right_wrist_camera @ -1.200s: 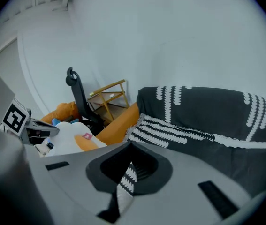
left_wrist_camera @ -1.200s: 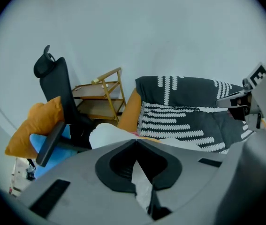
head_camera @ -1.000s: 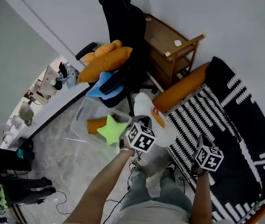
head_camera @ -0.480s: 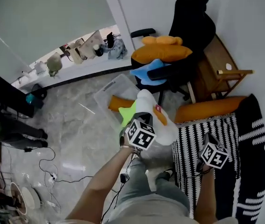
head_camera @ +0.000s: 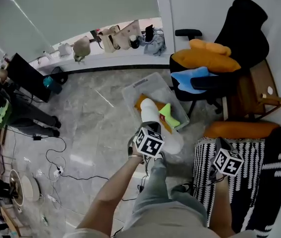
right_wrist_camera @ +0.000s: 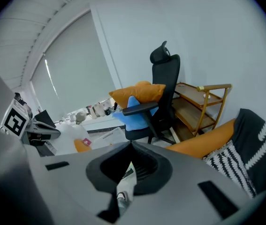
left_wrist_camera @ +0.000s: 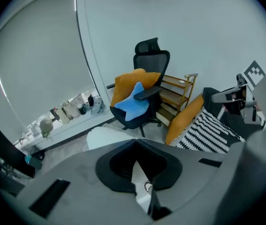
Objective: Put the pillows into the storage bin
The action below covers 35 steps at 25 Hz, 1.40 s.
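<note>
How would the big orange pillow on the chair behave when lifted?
Probably light for its size: the orange pillow looks plump. Its rounded, soft outline suggests it would sag from a corner grip. The blue star pillow seems to rest against it and might shift.

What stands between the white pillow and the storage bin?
Nothing visible. The left gripper holds the white pillow over the near edge of the open storage bin, beside the green star pillow inside it.

The floor (head_camera: 90,118) is glossy veined stone, the storage bin (head_camera: 139,86) clear smooth plastic, the white pillow (head_camera: 150,114) soft matt cloth, and the shelf (head_camera: 259,83) at the right edge brown wood.
</note>
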Each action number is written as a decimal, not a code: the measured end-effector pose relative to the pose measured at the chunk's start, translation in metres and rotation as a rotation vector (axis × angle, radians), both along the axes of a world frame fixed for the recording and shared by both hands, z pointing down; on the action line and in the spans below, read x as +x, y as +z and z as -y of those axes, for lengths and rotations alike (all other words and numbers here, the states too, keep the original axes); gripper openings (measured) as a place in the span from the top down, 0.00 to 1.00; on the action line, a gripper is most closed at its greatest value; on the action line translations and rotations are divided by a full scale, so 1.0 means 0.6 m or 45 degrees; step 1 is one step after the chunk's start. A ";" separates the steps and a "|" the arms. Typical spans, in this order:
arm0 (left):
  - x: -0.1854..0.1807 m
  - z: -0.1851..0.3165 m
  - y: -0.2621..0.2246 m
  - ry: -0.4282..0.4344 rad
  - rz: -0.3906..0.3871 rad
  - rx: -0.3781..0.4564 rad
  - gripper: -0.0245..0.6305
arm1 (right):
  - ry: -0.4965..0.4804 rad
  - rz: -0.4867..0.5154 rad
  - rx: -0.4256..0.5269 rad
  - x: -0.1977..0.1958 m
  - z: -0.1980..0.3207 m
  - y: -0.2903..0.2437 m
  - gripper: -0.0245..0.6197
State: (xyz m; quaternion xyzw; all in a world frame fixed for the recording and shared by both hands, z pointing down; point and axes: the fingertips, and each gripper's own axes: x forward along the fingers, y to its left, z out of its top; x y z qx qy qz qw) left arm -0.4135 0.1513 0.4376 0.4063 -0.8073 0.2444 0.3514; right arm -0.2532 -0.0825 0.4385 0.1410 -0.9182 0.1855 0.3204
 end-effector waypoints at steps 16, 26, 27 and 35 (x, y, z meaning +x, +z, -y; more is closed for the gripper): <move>-0.305 -0.086 0.152 -0.406 -0.231 0.128 0.94 | -0.050 -0.143 -0.112 -0.252 -0.078 0.112 0.96; -0.499 -0.071 0.286 -0.496 -0.337 0.142 0.94 | -0.067 -0.257 -0.145 -0.409 -0.094 0.222 0.96; -0.518 -0.068 0.294 -0.502 -0.340 0.149 0.94 | -0.079 -0.270 -0.145 -0.418 -0.097 0.230 0.96; -0.587 -0.051 0.322 -0.520 -0.375 0.282 0.94 | -0.085 -0.355 -0.149 -0.427 -0.107 0.260 0.96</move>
